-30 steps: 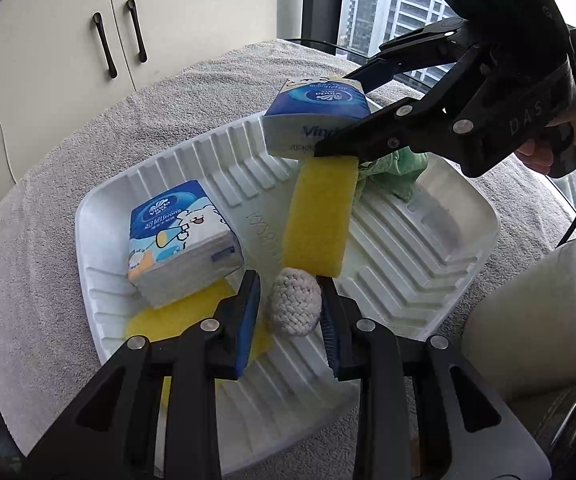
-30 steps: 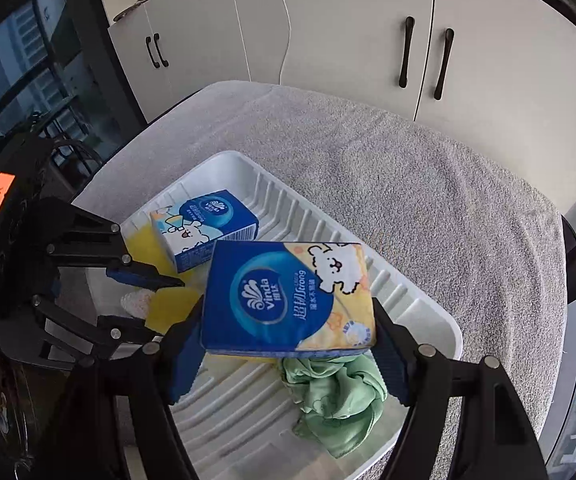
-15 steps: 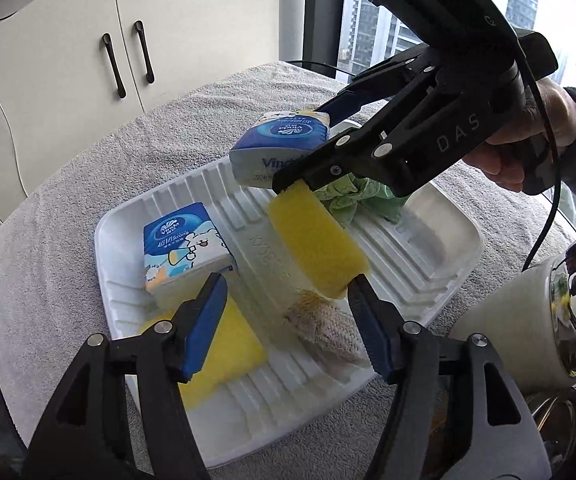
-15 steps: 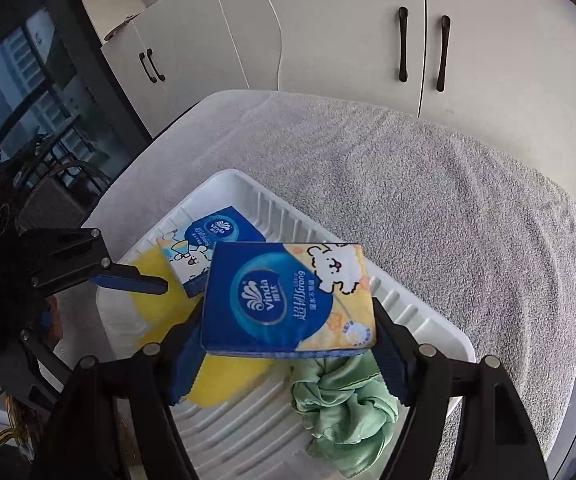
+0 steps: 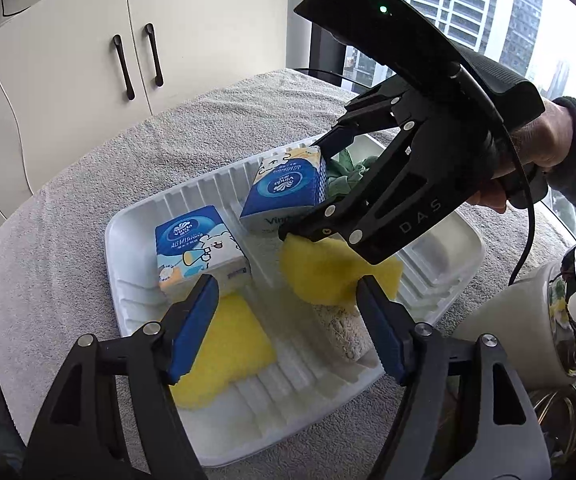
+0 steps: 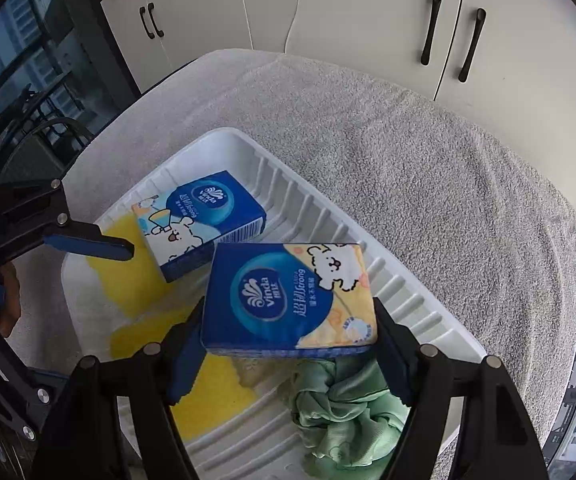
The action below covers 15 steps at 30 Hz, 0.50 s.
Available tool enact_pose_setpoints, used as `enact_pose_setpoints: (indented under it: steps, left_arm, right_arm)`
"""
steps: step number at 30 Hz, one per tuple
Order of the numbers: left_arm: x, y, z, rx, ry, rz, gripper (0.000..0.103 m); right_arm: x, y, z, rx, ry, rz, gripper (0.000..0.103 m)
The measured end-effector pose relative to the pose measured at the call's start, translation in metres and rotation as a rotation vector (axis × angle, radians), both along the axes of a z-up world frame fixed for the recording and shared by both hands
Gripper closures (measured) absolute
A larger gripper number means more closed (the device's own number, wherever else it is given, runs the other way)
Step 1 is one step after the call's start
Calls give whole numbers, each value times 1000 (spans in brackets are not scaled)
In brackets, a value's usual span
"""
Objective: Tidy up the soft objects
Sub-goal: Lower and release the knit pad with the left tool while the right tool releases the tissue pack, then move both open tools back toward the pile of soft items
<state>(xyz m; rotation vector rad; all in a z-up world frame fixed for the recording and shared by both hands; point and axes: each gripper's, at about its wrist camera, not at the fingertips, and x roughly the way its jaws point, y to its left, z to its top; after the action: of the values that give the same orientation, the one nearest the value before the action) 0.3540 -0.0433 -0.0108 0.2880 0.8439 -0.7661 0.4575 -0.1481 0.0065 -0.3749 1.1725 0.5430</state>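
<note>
Blue-and-yellow "Vinda" tissue pack (image 6: 288, 300) is clamped in the right gripper (image 6: 288, 344), above the white ribbed plastic tray (image 6: 407, 300); "DAS" is printed on that gripper's arm. Left gripper (image 5: 288, 328) jaws are opening, nothing between the pads. Second blue Vinda tissue pack (image 5: 200, 248) lies in the tray at 10 o'clock. Grey towel-covered table (image 6: 427, 168), white cabinets (image 6: 367, 8) at 12.

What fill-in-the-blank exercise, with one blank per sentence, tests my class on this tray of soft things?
1. The right gripper holds a blue and yellow ____ pack.
2. The crumpled cloth in the white ribbed plastic tray is ____.
3. The left gripper has ____ between its opening jaws.

Missing words: tissue; green; nothing
</note>
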Motion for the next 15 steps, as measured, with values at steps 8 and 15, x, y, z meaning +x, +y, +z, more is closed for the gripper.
enact_pose_setpoints:
  steps: [8, 15]
  left_arm:
    - [7, 15, 5, -52, 16, 39, 27]
    - [1, 21, 9, -75, 13, 47, 27]
  right_arm:
    - [-4, -15, 7, 22, 4, -36, 16]
    - [-20, -30, 28, 75, -24, -36, 10]
